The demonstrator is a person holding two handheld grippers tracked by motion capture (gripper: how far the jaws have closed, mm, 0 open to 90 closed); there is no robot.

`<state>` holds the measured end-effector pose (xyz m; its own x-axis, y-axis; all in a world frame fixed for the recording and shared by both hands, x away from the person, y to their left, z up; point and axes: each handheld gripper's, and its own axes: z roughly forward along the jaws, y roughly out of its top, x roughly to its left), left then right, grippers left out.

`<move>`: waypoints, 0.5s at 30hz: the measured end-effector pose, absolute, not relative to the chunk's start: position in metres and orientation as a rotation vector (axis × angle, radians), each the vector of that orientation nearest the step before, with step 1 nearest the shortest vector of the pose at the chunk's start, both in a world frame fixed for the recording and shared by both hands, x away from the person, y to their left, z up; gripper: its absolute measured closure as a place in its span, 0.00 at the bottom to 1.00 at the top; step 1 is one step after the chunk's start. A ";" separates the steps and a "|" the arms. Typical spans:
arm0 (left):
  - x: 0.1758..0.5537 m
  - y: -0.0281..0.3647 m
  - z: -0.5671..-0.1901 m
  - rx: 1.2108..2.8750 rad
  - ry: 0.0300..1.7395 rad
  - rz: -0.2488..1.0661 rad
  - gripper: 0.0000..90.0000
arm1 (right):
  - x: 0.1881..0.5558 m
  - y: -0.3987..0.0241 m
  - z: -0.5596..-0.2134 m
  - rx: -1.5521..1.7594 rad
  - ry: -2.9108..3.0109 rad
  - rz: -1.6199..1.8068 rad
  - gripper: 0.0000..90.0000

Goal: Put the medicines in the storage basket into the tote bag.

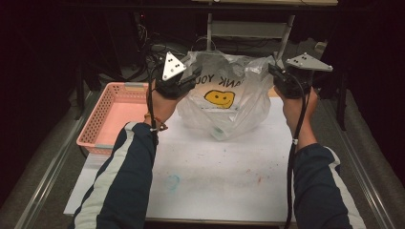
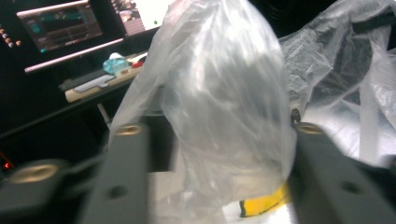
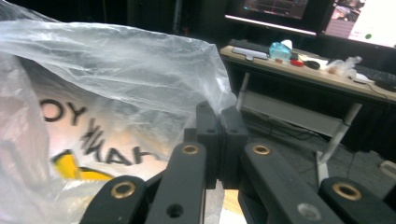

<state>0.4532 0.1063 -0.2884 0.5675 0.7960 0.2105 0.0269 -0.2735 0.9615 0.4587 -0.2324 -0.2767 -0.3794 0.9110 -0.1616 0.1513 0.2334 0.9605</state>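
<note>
A dark room with desks and lit monitors lies beyond a table point(image 1: 215, 191) covered in stained white paper, with a pink basket point(image 1: 114, 114) at its left edge. On the paper stands a clear plastic bag point(image 1: 224, 102) printed with a yellow smiley, held up between the two grippers. The right gripper point(image 1: 274, 71) has its jaws pressed together on the bag's edge; in the right gripper view point(image 3: 219, 122) the pads meet with a pinch of film caught between them, and the rest of the bag billows away to that gripper's left. The left gripper point(image 1: 195, 76) sits at the bag's other upper corner with its jaws apart; in the left gripper view point(image 2: 212, 135) a bulge of film hangs in the gap between them, and the pads do not look to be pressing it, though blur makes that hard to judge. By the look of it, the step in hand is holding the bag's mouth up and spread, with one side secured and the other loose. The next move would call for the left jaws either to close firmly on the film lying between them or to back clear of it, while the right grip holds steady so the bag does not slump onto the paper.
</note>
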 end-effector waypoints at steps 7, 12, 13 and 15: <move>0.440 0.136 -0.293 1.665 0.702 0.823 0.31 | 0.475 -0.254 -0.286 1.054 1.672 1.088 1.00; 0.427 0.139 -0.318 1.710 0.672 0.769 0.23 | 0.488 -0.272 -0.296 1.139 1.664 1.040 1.00; 0.426 0.138 -0.324 1.726 0.661 0.759 0.23 | 0.490 -0.273 -0.297 1.153 1.664 1.026 1.00; 0.427 0.132 -0.336 1.736 0.669 0.705 0.23 | 0.493 -0.275 -0.301 1.175 1.665 1.021 1.00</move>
<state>0.4270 0.1325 -0.3365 0.6643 0.7365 0.1277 0.0895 -0.2479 0.9646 0.4932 -0.2754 -0.3014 -0.2117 0.9618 -0.1738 0.2815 0.2303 0.9315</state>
